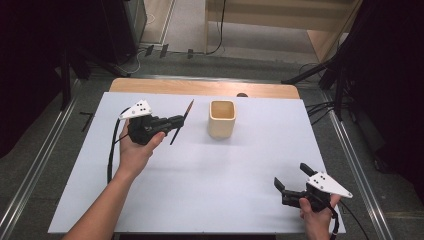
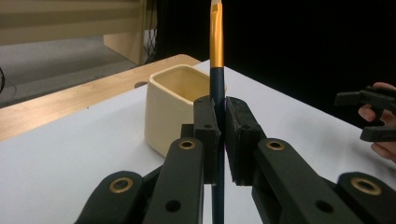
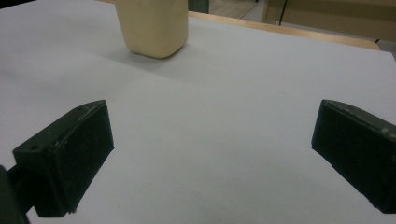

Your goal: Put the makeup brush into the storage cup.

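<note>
You face a white-topped bench with a wooden far edge, grey floor beyond, metal rails alongside, dark curtains and light wooden furniture behind.

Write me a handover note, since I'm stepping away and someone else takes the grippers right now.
Left gripper: shut on a paintbrush with a dark handle and gold ferrule, held above the table just left of the cream square cup.
Right gripper: open, holding nothing, at the near right of the white table.
Done: brush picked up.
Left, probably: stand the brush in the cup, which looks empty.
</note>
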Motion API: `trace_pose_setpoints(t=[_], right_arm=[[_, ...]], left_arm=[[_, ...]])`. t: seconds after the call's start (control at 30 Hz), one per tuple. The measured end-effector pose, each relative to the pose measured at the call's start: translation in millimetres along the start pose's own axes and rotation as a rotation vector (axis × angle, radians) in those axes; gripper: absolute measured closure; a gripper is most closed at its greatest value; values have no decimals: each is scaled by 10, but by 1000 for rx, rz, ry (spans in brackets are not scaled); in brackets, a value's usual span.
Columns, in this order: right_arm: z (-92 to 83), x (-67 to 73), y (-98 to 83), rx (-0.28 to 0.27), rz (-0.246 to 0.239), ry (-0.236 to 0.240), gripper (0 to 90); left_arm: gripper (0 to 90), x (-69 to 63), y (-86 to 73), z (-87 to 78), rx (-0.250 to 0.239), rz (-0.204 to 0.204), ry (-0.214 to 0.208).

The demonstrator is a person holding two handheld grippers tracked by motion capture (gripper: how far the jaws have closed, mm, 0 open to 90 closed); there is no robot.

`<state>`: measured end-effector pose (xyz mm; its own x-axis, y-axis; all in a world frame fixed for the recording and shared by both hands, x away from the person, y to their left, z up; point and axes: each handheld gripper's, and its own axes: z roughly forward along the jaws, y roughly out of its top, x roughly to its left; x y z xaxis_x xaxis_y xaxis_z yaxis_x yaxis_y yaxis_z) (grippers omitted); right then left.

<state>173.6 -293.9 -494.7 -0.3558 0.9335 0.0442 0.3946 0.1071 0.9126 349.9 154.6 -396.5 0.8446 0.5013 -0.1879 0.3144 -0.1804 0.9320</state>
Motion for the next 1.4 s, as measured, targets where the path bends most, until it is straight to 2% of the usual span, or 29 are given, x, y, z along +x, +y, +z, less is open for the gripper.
trace_pose_setpoints(t=[0.17, 0.43, 0.77, 1.0, 1.4], right_arm=[[2, 3, -1, 0, 1, 1, 0], [14, 15, -6, 4, -1, 5, 0], [24, 17, -9, 9, -1, 7, 0], [27, 15, -6, 3, -5, 11, 0], [25, 11, -6, 4, -1, 13, 0]], left_arm=[[850, -8, 39, 7, -22, 2, 7], [850, -6, 73, 76, -68, -16, 6], [850, -3, 131, 259, -124, -38, 7], [849, -15, 169, 401, -162, -51, -9], [850, -11, 286, 621, -196, -34, 15]])
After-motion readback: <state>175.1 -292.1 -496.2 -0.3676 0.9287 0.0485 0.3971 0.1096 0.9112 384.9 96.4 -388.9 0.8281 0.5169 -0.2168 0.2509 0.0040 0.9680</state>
